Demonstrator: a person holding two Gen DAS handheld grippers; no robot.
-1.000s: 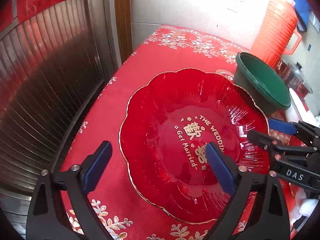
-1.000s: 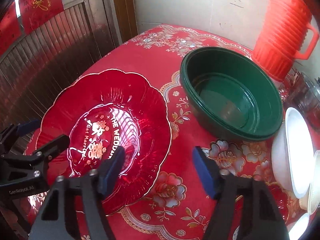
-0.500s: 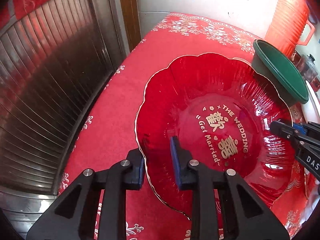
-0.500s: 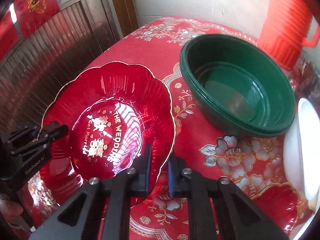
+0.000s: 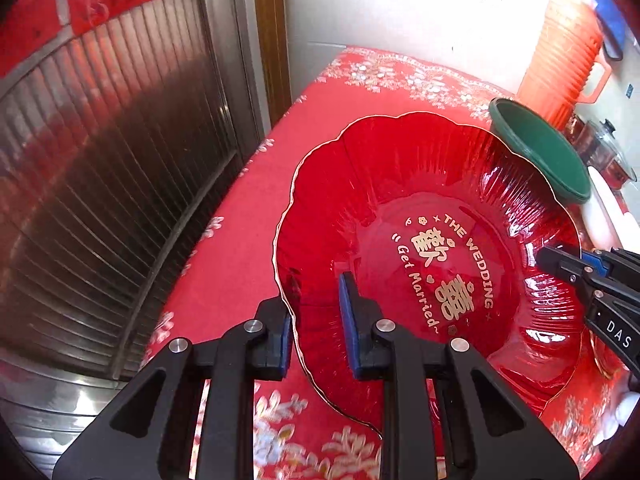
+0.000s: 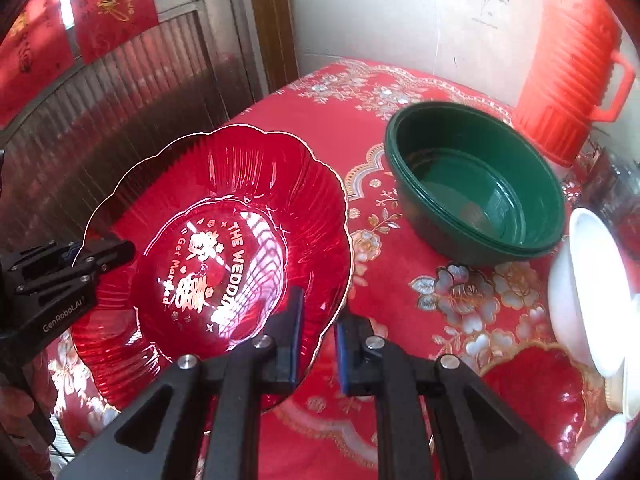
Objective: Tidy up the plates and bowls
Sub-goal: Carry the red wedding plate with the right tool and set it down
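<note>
Red cloth: a flower-printed red cover is lying over the tabletop [image 6: 328, 128], which is carrying everything and ending at its left edge beside a ribbed metal door [image 5: 100, 184].
Wall: a pale wall is standing behind the tabletop's far edge, with a wooden door frame [image 6: 272, 28] in the corner.
Red plate: the scalloped red glass plate [image 5: 420, 208], gilt-rimmed and lettered "THE WEDDING / Get Married", is sitting tilted at the tabletop's left side, its left rim reaching past the cloth's edge in the right wrist view; nothing is lying in it.
Green bowls: the dark green bowls [image 6: 476, 188], nested in a stack, are standing just right of the plate, the top one holding nothing.
Orange jug: a ribbed orange jug [image 6: 572, 68] is standing behind the green bowls against the wall.
White bowls: white bowls [image 6: 588, 292] are leaning on edge at the far right.
Left claw: the left claw [image 5: 314, 332] is gripping the plate's near-left rim, one finger outside and one inside.
Right claw: the right claw [image 6: 318, 344] is pinching the opposite rim likewise, narrowly parted around the glass.
Open room: bare cloth is showing beyond the plate toward the wall.
</note>
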